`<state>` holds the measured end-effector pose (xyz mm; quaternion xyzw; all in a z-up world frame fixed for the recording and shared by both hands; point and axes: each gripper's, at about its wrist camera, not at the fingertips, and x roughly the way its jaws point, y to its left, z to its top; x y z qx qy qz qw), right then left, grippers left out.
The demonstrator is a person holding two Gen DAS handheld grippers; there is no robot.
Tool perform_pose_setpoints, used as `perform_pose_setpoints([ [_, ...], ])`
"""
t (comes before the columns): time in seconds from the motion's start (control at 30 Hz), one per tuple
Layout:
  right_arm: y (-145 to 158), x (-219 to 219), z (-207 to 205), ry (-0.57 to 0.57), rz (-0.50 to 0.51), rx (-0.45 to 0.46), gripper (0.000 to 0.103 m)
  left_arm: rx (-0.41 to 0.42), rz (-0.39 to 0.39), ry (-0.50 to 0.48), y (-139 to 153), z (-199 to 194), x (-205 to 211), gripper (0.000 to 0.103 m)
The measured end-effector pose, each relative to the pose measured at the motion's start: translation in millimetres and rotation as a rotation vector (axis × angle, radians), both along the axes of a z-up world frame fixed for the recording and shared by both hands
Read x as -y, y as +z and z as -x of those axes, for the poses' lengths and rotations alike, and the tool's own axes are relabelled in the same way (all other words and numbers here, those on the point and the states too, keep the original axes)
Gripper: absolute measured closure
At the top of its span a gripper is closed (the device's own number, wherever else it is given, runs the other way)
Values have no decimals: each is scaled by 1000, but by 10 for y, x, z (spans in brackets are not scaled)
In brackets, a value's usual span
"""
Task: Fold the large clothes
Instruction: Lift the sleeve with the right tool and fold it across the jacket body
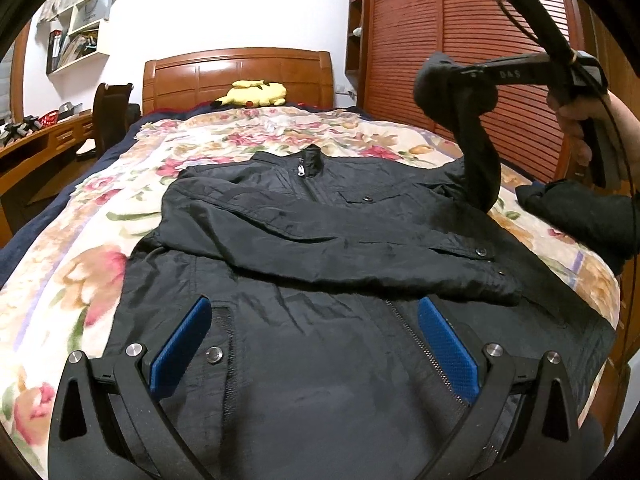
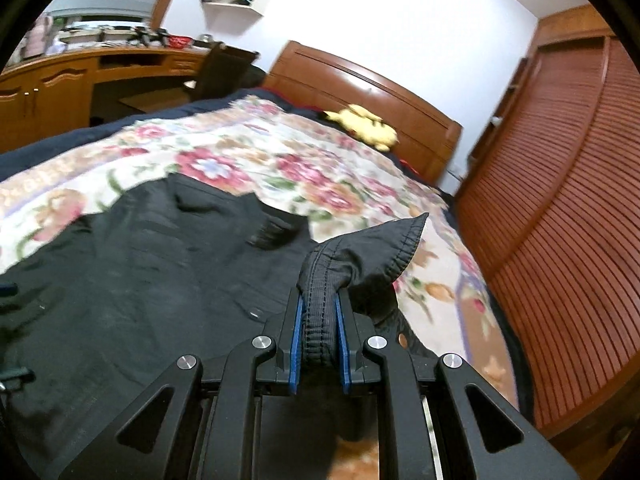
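Observation:
A black jacket (image 1: 320, 248) lies front-up on the floral bedspread (image 1: 224, 140), zipped to the collar. One sleeve is folded across its chest. My left gripper (image 1: 316, 320) hovers open over the jacket's lower part, nothing between its blue pads (image 1: 182, 346). At the right, my right gripper (image 1: 452, 80) holds the other sleeve's cuff (image 1: 448, 84) lifted well above the bed, the sleeve hanging down from it. In the right wrist view my right gripper (image 2: 320, 320) is shut on that ribbed cuff (image 2: 320, 312), with the jacket (image 2: 140, 272) below and to the left.
A yellow plush toy (image 1: 254, 94) rests against the wooden headboard (image 1: 240, 72). A slatted wooden wardrobe (image 1: 460, 40) runs along the bed's right side. A desk (image 1: 40, 140) with a chair (image 1: 112, 116) stands left. A hand (image 1: 576, 120) with a dark sleeve grips the right tool.

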<state>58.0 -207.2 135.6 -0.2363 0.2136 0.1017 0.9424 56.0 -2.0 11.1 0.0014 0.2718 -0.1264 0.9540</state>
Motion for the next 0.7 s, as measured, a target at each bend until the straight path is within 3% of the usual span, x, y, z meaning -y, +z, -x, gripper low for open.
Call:
perform_pose_setpoints([
  [0.4,229,-290,535,132,-44,96,88,12,26,48,46,56,-332,0],
  [0.7,-57,-324,637,162,-29,1,88,16,40,65,56,81,-485,0],
])
